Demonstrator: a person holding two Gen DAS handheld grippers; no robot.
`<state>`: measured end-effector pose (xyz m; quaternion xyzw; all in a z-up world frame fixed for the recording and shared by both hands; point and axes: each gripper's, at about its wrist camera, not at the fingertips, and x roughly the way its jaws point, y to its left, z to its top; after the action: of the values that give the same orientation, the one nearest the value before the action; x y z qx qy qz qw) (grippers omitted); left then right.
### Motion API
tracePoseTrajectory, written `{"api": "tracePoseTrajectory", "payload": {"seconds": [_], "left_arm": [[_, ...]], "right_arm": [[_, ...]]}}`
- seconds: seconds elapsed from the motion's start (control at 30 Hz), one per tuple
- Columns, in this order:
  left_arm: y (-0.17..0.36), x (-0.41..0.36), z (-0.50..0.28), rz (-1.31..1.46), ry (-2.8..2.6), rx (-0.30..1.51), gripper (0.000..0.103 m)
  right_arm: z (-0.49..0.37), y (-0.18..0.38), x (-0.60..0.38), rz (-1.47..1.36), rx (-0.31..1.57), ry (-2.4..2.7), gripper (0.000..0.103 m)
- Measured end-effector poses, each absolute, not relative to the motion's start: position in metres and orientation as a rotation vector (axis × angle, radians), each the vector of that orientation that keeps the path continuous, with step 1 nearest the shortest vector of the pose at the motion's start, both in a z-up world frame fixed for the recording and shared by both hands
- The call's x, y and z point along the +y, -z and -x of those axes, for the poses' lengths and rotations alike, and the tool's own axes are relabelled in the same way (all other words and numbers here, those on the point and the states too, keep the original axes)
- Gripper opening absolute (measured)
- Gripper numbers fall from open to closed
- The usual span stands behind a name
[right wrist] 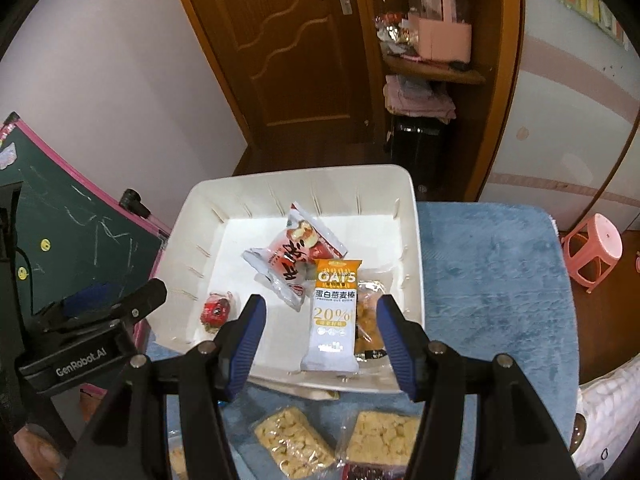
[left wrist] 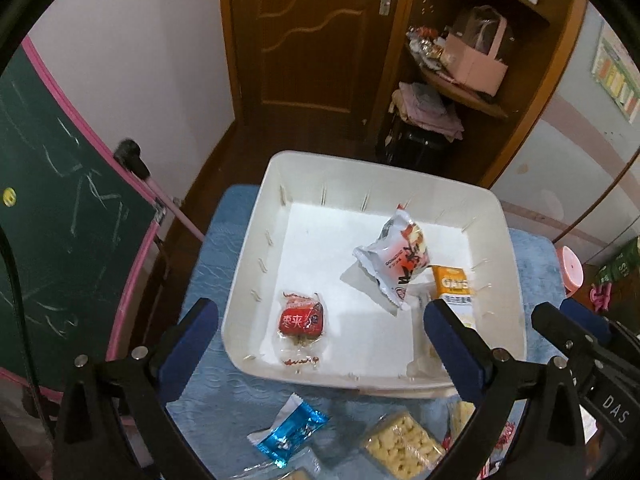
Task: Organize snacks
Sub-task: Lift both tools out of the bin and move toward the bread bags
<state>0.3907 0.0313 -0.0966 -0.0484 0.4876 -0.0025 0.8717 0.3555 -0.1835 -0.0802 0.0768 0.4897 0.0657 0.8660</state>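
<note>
Both the left gripper and right gripper hang with jaws spread and empty over the white tray, where the oat bar lies between the right jaws, the red date packet between the left.

The left wrist view looks steeply down along its own two fingers at the tray from above its near left corner, close in; the right wrist view looks down at much the same tilt from further right, over the tray by its near right side, with its fingers framing the oat bar; both face the door and the corner shelf; both share the tray, the snacks in it, the blue-covered worktop and the chalkboard at left; each view catches the other hand-held gripper at its edge.
</note>
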Motion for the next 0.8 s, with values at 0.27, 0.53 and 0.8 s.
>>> {"api": "tracePoseTrajectory", "payload": {"seconds": [0.27, 0.53, 0.8], "left_arm": [[0.052, 0.029, -0.356, 0.081, 0.040, 0.968, 0.102], [0.017, 0.030, -0.296, 0.046, 0.104, 0.914, 0.102], [0.016, 0.032, -0.235, 0.010, 0.156, 0.906, 0.102]], "right_arm": [[-0.321, 0.029, -0.181, -0.129, 0.941, -0.144, 0.058], [-0.268, -0.005, -0.176, -0.082, 0.867, -0.177, 0.058], [-0.225, -0.001, -0.179, -0.076, 0.857, -0.214, 0.058]]}}
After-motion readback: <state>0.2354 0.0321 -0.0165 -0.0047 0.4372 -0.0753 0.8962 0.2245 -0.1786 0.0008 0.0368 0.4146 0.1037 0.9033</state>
